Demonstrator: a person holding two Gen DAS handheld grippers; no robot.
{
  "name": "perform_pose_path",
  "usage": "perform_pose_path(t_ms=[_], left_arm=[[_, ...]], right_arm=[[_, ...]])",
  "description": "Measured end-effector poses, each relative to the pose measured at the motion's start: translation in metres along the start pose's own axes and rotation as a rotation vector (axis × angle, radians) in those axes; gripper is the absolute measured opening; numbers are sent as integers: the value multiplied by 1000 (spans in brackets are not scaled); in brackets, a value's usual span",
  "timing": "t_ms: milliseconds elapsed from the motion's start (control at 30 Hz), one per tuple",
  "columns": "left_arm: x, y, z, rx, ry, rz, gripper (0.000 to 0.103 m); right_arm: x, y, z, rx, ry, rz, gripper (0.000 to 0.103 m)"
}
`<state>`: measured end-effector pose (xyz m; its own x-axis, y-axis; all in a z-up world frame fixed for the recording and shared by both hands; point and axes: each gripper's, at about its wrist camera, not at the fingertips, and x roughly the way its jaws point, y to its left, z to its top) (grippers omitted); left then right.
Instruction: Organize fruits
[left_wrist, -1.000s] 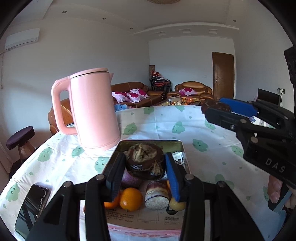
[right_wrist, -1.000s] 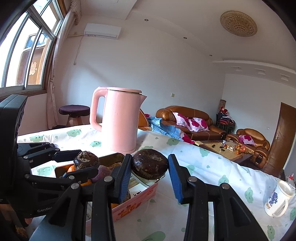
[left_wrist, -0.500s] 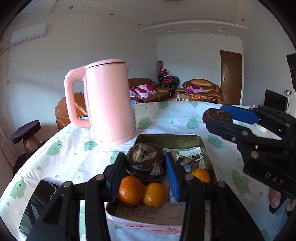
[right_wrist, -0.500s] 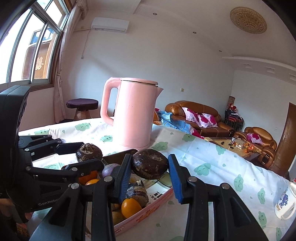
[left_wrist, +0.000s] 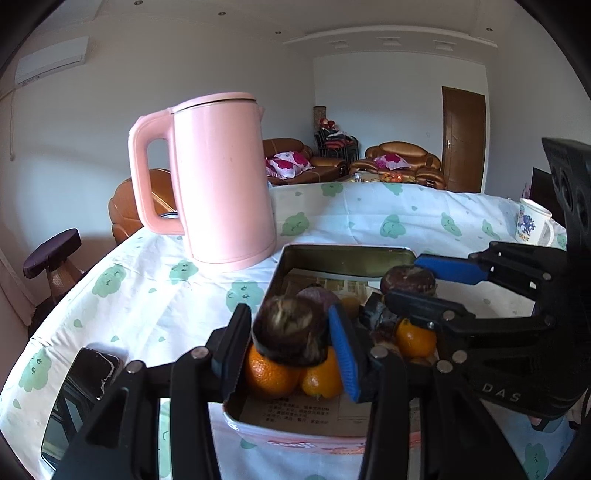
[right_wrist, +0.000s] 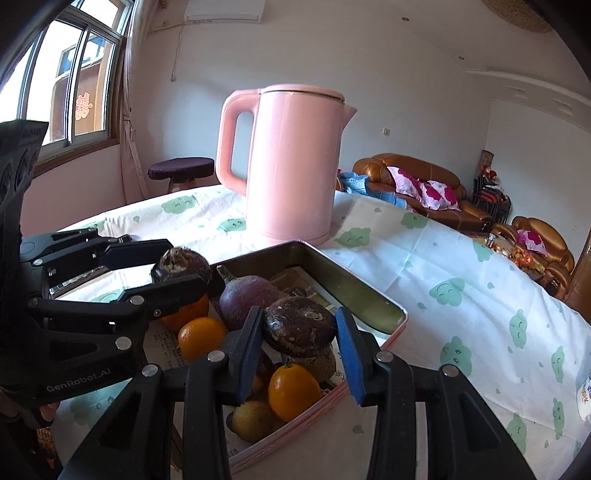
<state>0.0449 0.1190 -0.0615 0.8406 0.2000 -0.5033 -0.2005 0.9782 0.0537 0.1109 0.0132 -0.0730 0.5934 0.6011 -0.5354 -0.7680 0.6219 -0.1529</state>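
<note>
The left gripper (left_wrist: 291, 343) is clenched on a dark brown round fruit (left_wrist: 290, 334), its 2 pads pressing the fruit's sides, and holds it above the near end of the tin tray (left_wrist: 347, 254). The right gripper (right_wrist: 299, 338) grasps a second dark brown fruit (right_wrist: 300, 326) in the same way, above the tray's right side (each gripper also shows in the other's view). In the tray lie several oranges (right_wrist: 201, 338), a purple root-like piece (right_wrist: 247, 301), a yellowish fruit (right_wrist: 253, 421) at the near corner, and printed paper lining the bottom. The tray sits on a tabletop (left_wrist: 155, 295) covered by a white cloth with green cloud prints. A pink kettle (left_wrist: 218, 181) stands upright just beyond the tray. A phone (left_wrist: 79, 391) lies flat left of the tray, and a printed mug (left_wrist: 532, 225) stands far right.
</note>
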Motion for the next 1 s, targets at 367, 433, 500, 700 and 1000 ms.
perform_pose_path(t_ms=[367, 433, 500, 700, 1000], left_arm=[[-6, 2, -1, -2, -9, 5, 65], [-13, 4, 1, -8, -34, 9, 70], [-20, 4, 3, -10, -55, 7, 71], [-42, 5, 11, -26, -127, 5, 80], [-53, -6, 15, -14, -159, 8, 92]], right_arm=[[3, 0, -6, 14, 39, 22, 54], [0, -3, -6, 29, 32, 21, 55], [-6, -5, -6, 42, 21, 20, 55], [-33, -16, -11, 88, -4, -13, 56], [-79, -40, -15, 144, -98, -131, 63]])
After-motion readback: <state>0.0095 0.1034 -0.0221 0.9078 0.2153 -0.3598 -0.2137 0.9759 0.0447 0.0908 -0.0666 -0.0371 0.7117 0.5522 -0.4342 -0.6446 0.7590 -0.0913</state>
